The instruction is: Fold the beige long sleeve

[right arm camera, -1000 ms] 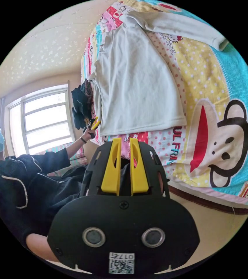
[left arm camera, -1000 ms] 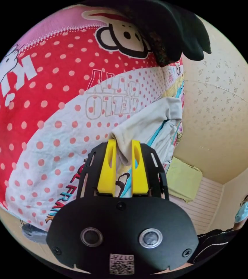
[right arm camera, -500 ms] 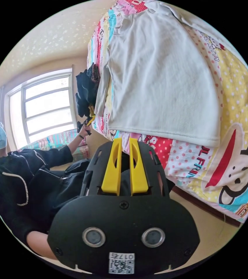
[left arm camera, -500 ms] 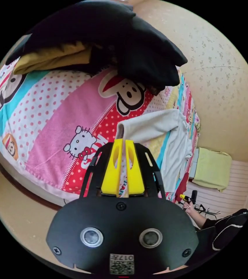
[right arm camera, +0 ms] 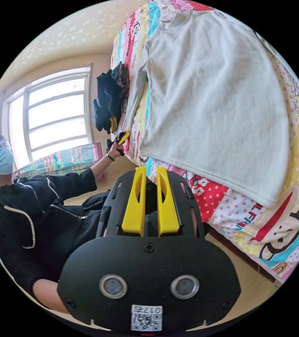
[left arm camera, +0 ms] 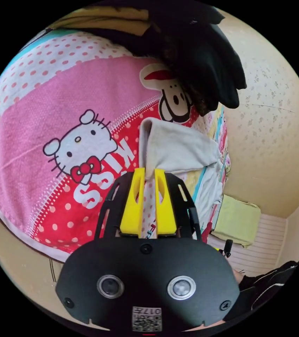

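Beige long sleeve [right arm camera: 212, 101] lies flat on cartoon bedspread [right arm camera: 296, 147], body spread for folding. My left gripper [left arm camera: 149, 172] clenches sleeve cuff [left arm camera: 147, 140], lifted to fold inward. My right gripper [right arm camera: 150, 172] nearly closed, holding nothing, waiting off bed edge.

Home bedroom: cartoon-print bedsheet [right arm camera: 293, 147], clothes pile [right arm camera: 109, 98], window [right arm camera: 54, 112].

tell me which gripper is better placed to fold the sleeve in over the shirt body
Left. The left gripper sits right at the sleeve cuff of the beige long sleeve. The right gripper hangs off the bed edge, short of the hem.
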### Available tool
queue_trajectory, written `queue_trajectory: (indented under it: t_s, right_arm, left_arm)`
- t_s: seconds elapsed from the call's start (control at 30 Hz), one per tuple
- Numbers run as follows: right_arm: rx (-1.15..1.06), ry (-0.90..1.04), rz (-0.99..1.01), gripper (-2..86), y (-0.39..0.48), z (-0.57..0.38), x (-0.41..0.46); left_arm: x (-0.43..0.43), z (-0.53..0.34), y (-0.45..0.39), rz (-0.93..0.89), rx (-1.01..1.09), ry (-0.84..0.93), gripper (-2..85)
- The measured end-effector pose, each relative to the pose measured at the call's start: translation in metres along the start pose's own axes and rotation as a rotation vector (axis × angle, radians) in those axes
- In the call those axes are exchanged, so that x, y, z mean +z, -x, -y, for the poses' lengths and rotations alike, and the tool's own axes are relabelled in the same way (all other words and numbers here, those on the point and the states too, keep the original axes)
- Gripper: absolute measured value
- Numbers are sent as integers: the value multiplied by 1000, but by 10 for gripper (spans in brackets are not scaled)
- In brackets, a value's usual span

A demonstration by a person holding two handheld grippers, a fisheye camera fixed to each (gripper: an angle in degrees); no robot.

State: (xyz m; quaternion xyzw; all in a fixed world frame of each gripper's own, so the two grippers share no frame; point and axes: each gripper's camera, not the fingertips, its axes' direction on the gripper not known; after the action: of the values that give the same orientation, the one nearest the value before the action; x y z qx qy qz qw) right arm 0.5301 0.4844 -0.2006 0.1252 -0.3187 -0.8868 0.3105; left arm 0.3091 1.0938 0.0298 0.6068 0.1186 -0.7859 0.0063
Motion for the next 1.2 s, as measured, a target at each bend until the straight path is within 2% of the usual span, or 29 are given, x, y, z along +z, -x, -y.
queue_trajectory:
  t_s: [0.07,0.13,0.23,0.33,0.5,0.6,0.77,0.9,1.03,1.2]
  right_arm:
    - [-34,25,-15,52,17,11,7]
    - [-44,28,-18,53,24,15,9]
    - [-8,15,-13,56,21,14,11]
    - [56,-17,-13,62,9,5,5]
    - [137,-179,-54,66,-3,-17,-53]
    - [209,-325,-129,68,-16,-33,-111]
    - [399,-718,-69,78,-75,-66,-211]
    - [515,-860,66,85,-133,-77,-227]
    - [620,-977,208,98,-175,-83,-206]
    - [655,-1109,442,105,-200,-75,-173]
  left_arm:
    - [-1,1,2,-15,11,9,48]
    - [-10,-1,-22,127,207,47,45]
    - [-12,-8,-25,230,282,48,46]
    - [-2,-9,-10,158,264,98,56]
    - [-20,-43,2,53,179,-21,82]
    - [-10,-85,-42,102,312,20,81]
    - [82,-164,-129,33,549,249,80]
    - [194,-197,-165,31,583,429,78]
    - [277,-196,-196,17,564,474,76]
    - [342,-186,-223,-16,516,460,70]
